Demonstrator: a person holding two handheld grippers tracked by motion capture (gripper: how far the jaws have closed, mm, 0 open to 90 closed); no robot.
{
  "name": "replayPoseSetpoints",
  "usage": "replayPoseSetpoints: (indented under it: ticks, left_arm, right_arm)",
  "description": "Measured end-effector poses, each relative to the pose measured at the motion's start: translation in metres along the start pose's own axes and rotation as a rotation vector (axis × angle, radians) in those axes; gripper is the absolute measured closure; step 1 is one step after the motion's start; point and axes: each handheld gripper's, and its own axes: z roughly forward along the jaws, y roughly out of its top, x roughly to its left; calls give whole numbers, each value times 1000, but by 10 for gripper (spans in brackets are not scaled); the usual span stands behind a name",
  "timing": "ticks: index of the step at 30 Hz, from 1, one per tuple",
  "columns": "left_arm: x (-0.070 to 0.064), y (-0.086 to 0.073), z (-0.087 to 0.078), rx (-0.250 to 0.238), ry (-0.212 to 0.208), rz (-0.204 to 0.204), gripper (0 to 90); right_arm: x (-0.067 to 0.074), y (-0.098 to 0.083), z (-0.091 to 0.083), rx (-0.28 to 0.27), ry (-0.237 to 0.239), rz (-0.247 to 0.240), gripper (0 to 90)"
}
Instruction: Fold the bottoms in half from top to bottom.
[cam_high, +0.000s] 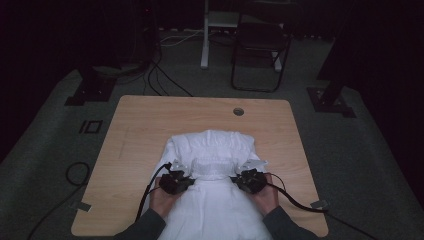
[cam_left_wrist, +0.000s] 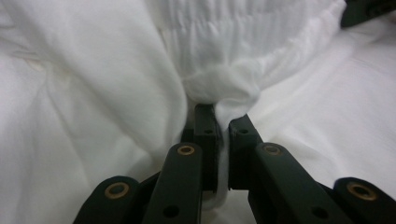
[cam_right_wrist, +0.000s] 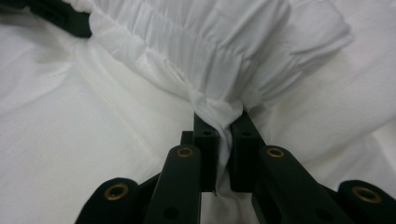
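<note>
On the wooden counter lies a white garment with a gathered elastic band, most likely shorts or a skirt. It is spread in the near middle of the counter, and its near part hangs over the near edge between the person's forearms.

At the left, the left hand-held gripper is clenched on a bunch of the white cloth at the left end of the band. In the left gripper view the jaws stand almost together, with a pinch of fabric squeezed between them.

At the right, the right hand-held gripper grasps the other end of the band in the same way. In the right gripper view a twisted fold of cloth goes down between the two black jaws.

The work appears to be a fold of the garment, with both ends of the band carried together. The risk is that each hand-held gripper holds only a small pinch, so a strong pull could let the cloth slip out. If one side moves faster, the fold may come out crooked. The overhanging part could also drag the garment off the counter.
</note>
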Motion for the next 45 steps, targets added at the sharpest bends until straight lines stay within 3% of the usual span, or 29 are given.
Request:
replayPoseSetpoints:
  ticks: [5, 10, 13, 14, 15, 16, 22, 26, 31, 35, 36, 37, 39, 40, 41, 42, 43, 45]
  left_arm:
    - [14, 19, 10, 17, 49, 29, 858]
    - [26, 36, 22, 8, 83, 13, 857]
    - [37, 49, 32, -9, 106, 4, 857]
    - [43, 55, 37, -23, 113, -4, 856]
    - [43, 55, 37, -23, 113, -4, 856]
    - [48, 59, 40, -36, 119, -11, 856]
    - [72, 78, 55, -62, 149, -67, 854]
    - [78, 87, 61, -68, 166, -100, 852]
    - [81, 89, 62, -74, 161, -125, 851]
    - [80, 87, 53, -98, 135, -134, 868]
    - [77, 89, 40, -139, 114, -136, 870]
    - [77, 89, 40, -139, 114, -136, 870]
    - [70, 92, 23, -190, 93, -118, 872]
    - [59, 97, 2, -243, 76, -91, 872]
    - [59, 97, 2, -243, 76, -91, 872]
    - [47, 100, -18, -293, 58, -67, 872]
    - [47, 100, -18, -293, 58, -67, 872]
    - [33, 100, -38, -338, 39, -39, 872]
  right_arm:
    - [-10, 5, 16, 11, -13, 15, 835]
    - [-26, 19, 30, 4, -42, 31, 834]
    - [-44, 34, 43, 5, -77, 41, 832]
    - [-55, 43, 50, 4, -92, 69, 832]
    - [-55, 43, 50, 4, -92, 69, 832]
    - [-64, 51, 58, 0, -110, 91, 832]
    - [-81, 71, 75, -3, -149, 130, 832]
    - [-88, 80, 83, -3, -172, 152, 833]
    - [-91, 81, 85, -15, -166, 174, 833]
    - [-89, 82, 77, -45, -155, 173, 849]
    - [-87, 85, 65, -103, -135, 175, 853]
    - [-87, 85, 65, -103, -135, 175, 853]
    - [-85, 88, 48, -156, -123, 160, 854]
    - [-81, 93, 30, -202, -116, 137, 855]
    - [-81, 93, 30, -202, -116, 137, 855]
    - [-75, 96, 11, -249, -118, 106, 857]
    - [-75, 96, 11, -249, -118, 106, 857]
    - [-67, 97, -9, -294, -107, 79, 857]
